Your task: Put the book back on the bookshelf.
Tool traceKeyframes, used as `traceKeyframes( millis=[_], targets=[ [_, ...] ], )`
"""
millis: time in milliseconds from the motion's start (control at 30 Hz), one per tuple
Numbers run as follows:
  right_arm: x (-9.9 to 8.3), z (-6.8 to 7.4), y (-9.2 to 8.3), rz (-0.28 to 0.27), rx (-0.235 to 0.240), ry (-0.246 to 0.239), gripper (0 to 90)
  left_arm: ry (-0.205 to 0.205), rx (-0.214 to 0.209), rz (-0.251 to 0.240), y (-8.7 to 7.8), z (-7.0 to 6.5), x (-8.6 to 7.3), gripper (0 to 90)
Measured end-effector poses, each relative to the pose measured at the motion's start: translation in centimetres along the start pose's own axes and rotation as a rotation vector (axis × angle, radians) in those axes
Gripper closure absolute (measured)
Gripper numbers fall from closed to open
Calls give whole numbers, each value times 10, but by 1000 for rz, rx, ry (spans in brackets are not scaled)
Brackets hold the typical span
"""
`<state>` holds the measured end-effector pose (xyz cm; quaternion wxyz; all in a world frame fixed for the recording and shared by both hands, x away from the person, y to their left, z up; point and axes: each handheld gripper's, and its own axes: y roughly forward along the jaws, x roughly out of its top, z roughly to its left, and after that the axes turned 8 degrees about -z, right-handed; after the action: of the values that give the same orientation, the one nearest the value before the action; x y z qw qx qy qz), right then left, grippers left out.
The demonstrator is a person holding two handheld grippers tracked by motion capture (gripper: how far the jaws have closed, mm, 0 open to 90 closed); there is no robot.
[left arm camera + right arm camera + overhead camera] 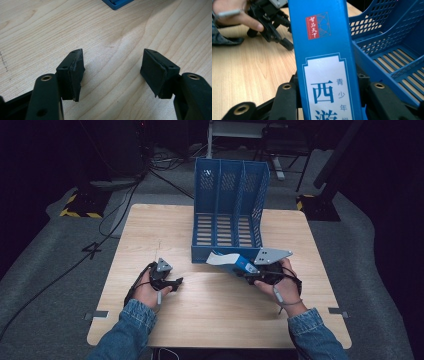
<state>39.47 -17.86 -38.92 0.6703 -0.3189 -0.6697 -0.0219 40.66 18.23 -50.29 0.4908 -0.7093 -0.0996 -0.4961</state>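
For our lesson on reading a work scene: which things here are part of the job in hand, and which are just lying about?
Part of the job:
- blue book, clamped in the right hand-held gripper
- blue file rack, just beyond the book
- left hand-held gripper, open and empty over the table

Just lying about:
- cables on the floor
- yellow-and-black striped bases behind the table

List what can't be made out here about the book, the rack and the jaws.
- Book, right gripper view: lower title cut off by the bottom edge; pad contact hidden behind its spine.
- Book, high view: cover text too small; the right gripper's grey plate hides part of it.
- File rack, right gripper view: the book hides its left part.
- Left gripper, high view: jaws too small and dark.
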Motion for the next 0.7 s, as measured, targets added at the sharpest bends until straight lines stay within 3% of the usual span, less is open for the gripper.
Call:
traceKeyframes(
  millis=[67,167,367,533,567,600,700],
  targets=[
    [3,-3,-5,-10,-1,4,600,1,11,1,0,1,0,347],
    [11,-5,-12,-13,-10,9,602,-29,30,-4,0,3,0,346],
    [29,-8,-22,8,-64,5,610,-103,4,-25,-1,10,0,345],
    [38,-13,-30,-14,-76,30,611,-59,23,-9,1,5,1,315],
    [40,-14,-33,-23,-78,39,612,-22,33,0,2,2,1,305],
    [42,-16,-36,-35,-79,54,612,-13,35,7,2,2,1,287],
    [48,-20,-43,-56,-81,87,613,-23,37,4,2,2,1,280]
  ],
)
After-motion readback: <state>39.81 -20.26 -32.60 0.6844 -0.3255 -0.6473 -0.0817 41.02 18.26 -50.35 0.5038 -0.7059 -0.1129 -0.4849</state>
